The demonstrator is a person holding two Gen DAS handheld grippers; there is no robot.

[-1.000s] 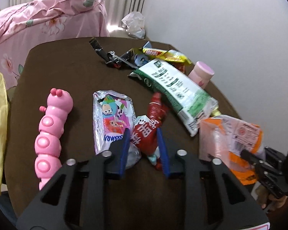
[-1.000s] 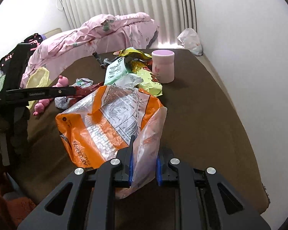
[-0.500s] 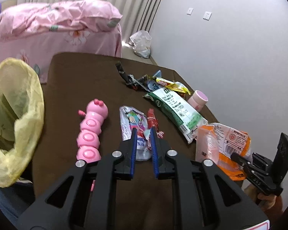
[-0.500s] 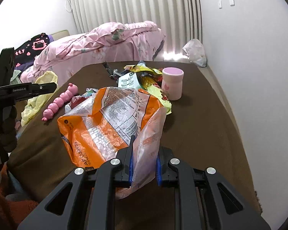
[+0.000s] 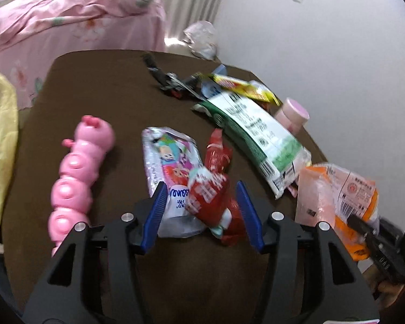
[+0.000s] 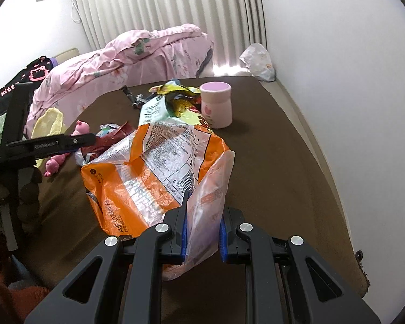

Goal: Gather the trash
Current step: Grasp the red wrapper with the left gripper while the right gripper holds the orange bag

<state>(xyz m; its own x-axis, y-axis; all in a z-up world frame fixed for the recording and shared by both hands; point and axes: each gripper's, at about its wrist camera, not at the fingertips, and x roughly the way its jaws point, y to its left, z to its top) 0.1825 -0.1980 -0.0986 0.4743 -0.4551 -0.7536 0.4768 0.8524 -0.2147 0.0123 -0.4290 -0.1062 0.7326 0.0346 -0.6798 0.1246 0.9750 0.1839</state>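
Between opening fingers [image 5: 159, 202], red wrapper [image 5: 210, 197]

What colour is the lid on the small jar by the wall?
Light purple, on a pale pink jar; clearest in the right wrist view.

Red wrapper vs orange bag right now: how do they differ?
The red wrapper is small and crumpled; the orange bag is large and puffed open. The red wrapper lies on the table between the opening jaws of the left gripper, unpinched; the orange bag is clamped at its clear edge by the right gripper. Both are printed plastic packaging.
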